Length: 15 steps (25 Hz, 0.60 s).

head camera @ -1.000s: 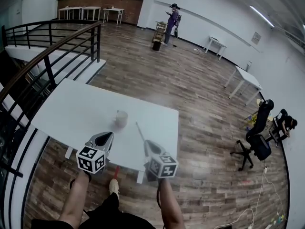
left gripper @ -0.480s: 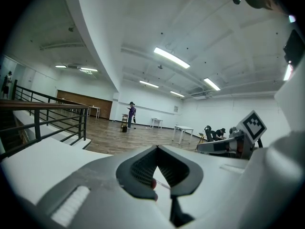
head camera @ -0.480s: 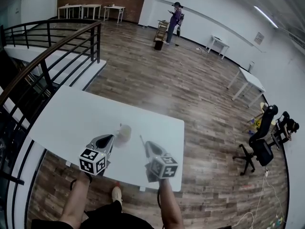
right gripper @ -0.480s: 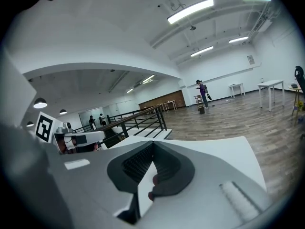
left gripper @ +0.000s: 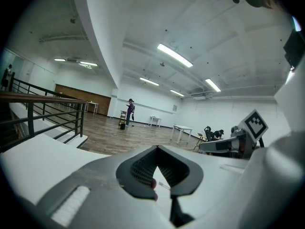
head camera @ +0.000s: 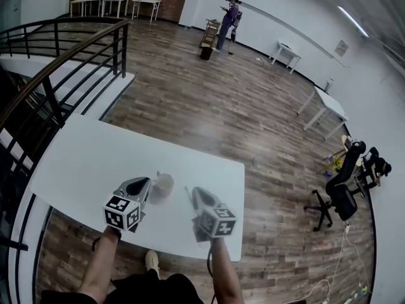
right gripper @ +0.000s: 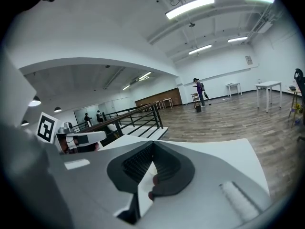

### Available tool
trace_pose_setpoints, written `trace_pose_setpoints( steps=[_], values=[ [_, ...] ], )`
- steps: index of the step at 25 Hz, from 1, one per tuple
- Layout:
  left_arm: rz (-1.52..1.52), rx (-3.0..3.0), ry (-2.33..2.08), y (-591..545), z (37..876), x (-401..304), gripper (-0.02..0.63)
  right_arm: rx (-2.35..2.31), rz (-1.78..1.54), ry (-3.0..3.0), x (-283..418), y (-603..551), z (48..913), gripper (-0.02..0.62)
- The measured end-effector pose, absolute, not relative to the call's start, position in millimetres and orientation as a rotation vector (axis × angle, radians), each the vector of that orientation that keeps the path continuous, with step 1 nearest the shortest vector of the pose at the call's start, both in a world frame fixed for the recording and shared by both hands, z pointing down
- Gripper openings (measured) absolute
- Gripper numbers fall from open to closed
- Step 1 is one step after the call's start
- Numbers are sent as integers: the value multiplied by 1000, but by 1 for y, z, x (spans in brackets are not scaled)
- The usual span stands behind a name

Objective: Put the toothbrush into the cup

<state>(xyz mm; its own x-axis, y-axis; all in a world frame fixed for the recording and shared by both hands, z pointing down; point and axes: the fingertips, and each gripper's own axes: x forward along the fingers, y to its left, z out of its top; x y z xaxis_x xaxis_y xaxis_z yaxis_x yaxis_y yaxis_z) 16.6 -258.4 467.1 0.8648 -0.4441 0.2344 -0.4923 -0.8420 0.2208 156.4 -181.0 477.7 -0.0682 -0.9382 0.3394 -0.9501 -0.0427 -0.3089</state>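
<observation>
Currently, the one toothbrush lies flat on the white tabletop just right of the one cup and apart from it. It shows only as a thin, faint line; its near end is cut off behind the right tool, and its bristles cannot be made out. The cup's near left side is partly covered by the left tool, and both tools, two in all, have their jaws closed together on nothing.

Cup and toothbrush interrupt open table.
</observation>
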Motion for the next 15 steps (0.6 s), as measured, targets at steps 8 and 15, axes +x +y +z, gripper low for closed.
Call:
trace_pose_setpoints(
  steps=[8, 15],
  values=[
    [252, 2746, -696, -271, 477, 24, 7, 2115, 734, -2141, 164, -196, 485, 8],
    [271, 2724, -716, -282, 490, 38, 8, 2090, 759, -2141, 175, -206, 501, 8]
  ],
)
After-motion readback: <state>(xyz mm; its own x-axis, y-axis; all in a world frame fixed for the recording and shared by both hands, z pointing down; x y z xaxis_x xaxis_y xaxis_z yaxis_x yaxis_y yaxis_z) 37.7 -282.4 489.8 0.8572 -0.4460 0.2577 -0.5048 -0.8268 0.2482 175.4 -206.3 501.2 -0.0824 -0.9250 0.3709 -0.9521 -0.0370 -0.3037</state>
